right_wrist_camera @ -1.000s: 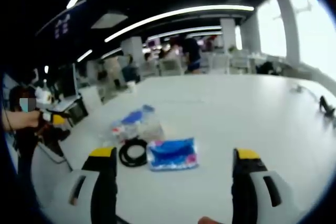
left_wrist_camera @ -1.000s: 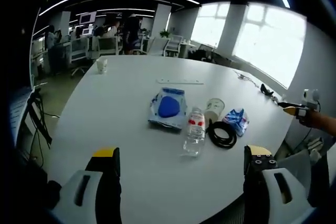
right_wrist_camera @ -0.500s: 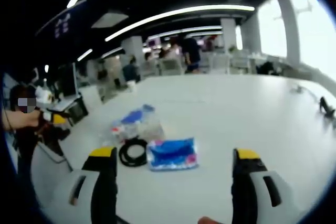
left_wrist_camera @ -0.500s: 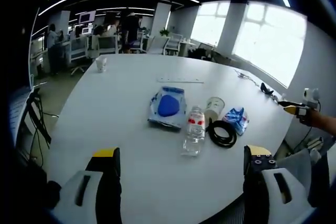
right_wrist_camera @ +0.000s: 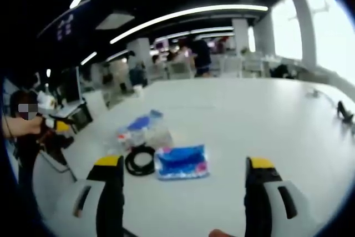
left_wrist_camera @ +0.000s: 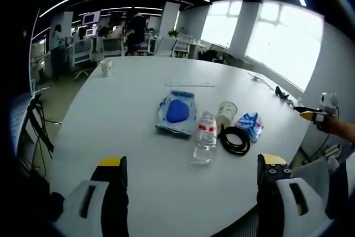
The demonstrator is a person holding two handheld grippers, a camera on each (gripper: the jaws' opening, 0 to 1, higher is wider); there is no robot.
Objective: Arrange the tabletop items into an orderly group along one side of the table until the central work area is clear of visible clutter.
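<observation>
Worktop (left_wrist_camera: 127,120) spreads white and round ahead of me in the left gripper view, with its clutter grouped toward the near right part; the largest piece is a clear packet with a blue shape inside (left_wrist_camera: 177,112), lying flat; just beside it on the right a clear water bottle (left_wrist_camera: 205,139) with a red label lies on its side; a paper cup (left_wrist_camera: 226,114) stands behind the bottle; a black coiled cable (left_wrist_camera: 235,140) lies flat right of the bottle, touching a small blue wrapped pack (left_wrist_camera: 250,126); a long pale strip (left_wrist_camera: 190,85) lies farther back, and a small cup (left_wrist_camera: 106,68) stands well apart near the far edge; my left hand-held gripper (left_wrist_camera: 192,166) has its jaws spread wide, holding nothing; my right hand-held gripper (right_wrist_camera: 182,167) is likewise spread wide with nothing between its jaws, above the worktop near the blue pack.
</observation>
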